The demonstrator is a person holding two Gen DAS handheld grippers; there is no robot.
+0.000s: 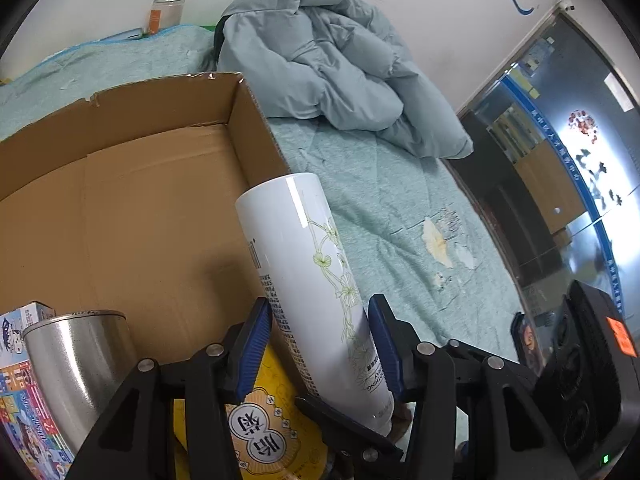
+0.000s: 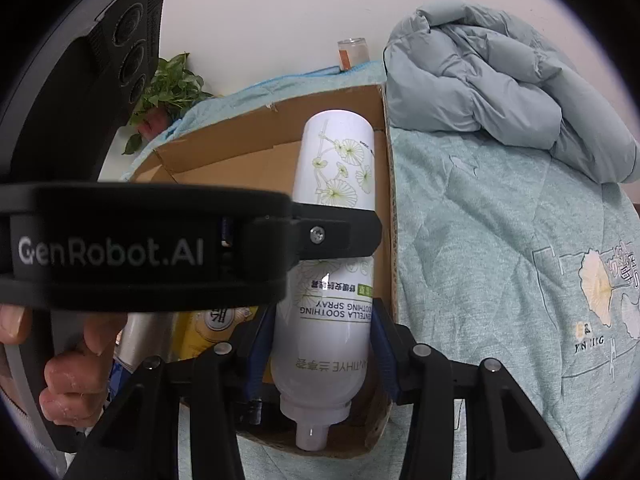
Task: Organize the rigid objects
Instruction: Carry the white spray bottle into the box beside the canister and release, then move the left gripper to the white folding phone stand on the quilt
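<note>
Item: tall white spray bottle with green flower print [image 1: 316, 280], clamped between both left gripper [image 1: 322, 344] and right gripper [image 2: 322, 354] over open brown cardboard box [image 1: 160, 128] (right-hand wall side), placement step; next, likely lowering inside beside steel cup [image 1: 80, 352].

A rumpled grey-blue jacket [image 1: 332, 76] lies on the teal quilt [image 1: 384, 208] of the bed. A glass jar [image 1: 166, 14] stands at the wall; a leafy plant [image 2: 168, 88] is beside it.
</note>
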